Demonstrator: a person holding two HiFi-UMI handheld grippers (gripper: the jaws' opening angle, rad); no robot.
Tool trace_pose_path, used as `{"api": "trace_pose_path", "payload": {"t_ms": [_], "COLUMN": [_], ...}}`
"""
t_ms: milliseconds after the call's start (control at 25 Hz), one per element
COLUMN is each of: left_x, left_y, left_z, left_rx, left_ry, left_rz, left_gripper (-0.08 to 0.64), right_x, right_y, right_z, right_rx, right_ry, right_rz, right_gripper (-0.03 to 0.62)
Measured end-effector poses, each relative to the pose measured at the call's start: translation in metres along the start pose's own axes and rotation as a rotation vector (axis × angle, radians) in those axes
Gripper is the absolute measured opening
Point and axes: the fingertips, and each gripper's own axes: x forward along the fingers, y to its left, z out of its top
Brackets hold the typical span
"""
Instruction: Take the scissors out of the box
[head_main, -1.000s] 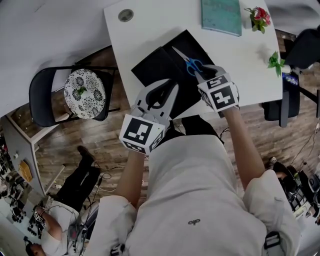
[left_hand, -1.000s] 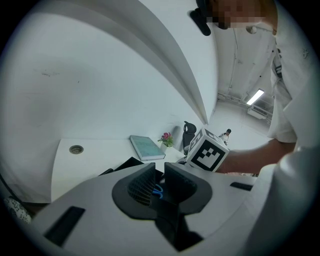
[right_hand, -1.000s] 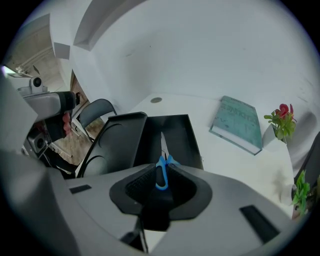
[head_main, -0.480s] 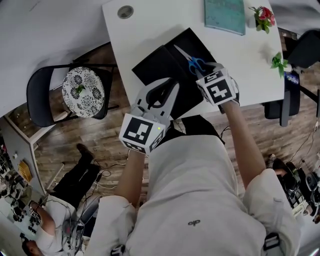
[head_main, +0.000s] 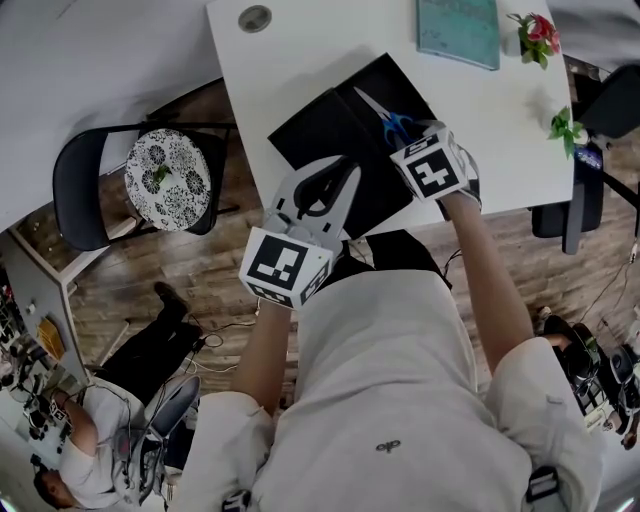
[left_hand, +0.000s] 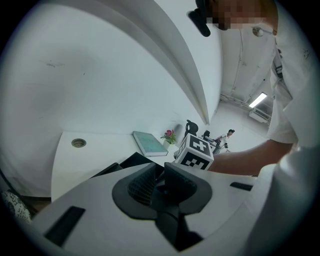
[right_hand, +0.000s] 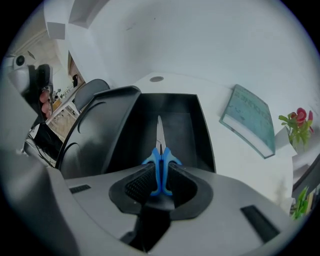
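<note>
Freshly widened right tongs (right_hand: 159, 173) astride scissors (right_hand: 160, 155)

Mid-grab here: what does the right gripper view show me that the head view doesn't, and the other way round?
Only the right gripper view: the right gripper's ribbed pads flanking the handles of the blue-handled steel scissors; its jaws have just been opening and seem not yet clamped. Only the head view: the left gripper, shut and empty, above the open black box's near side, and a black chair with a patterned cushion. Both: the scissors lying in that box, the teal book, the white table.
</note>
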Motion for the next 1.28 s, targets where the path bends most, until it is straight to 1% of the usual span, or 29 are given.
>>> {"api": "trace_pose_path", "payload": {"t_ms": [360,680,1000,1280], "left_x": [0.000,-0.005,-0.006,-0.011], "left_y": [0.001,0.003,0.000,-0.005], "left_z": [-0.003,-0.003,-0.003,-0.002], "left_rx": [-0.004,-0.007,-0.007,-0.001], "left_ry": [0.005,0.002,0.002,-0.003], "left_rz": [0.000,0.014,0.022,0.041], "left_gripper": [0.064,0.064,0.064,0.063], "right_x": [0.009,0.013,0.014,0.011], "right_y": [0.002,0.000,0.000,0.000], "right_z": [-0.001,0.001,0.001,0.004], "right_rx": [-0.011,-0.027,-0.019,-0.039], "right_ry": [0.022,0.021,0.009,-0.003], "right_rz": [0.007,-0.011,0.014,0.019], "right_gripper": [0.097,0.103,0.103,0.094]}}
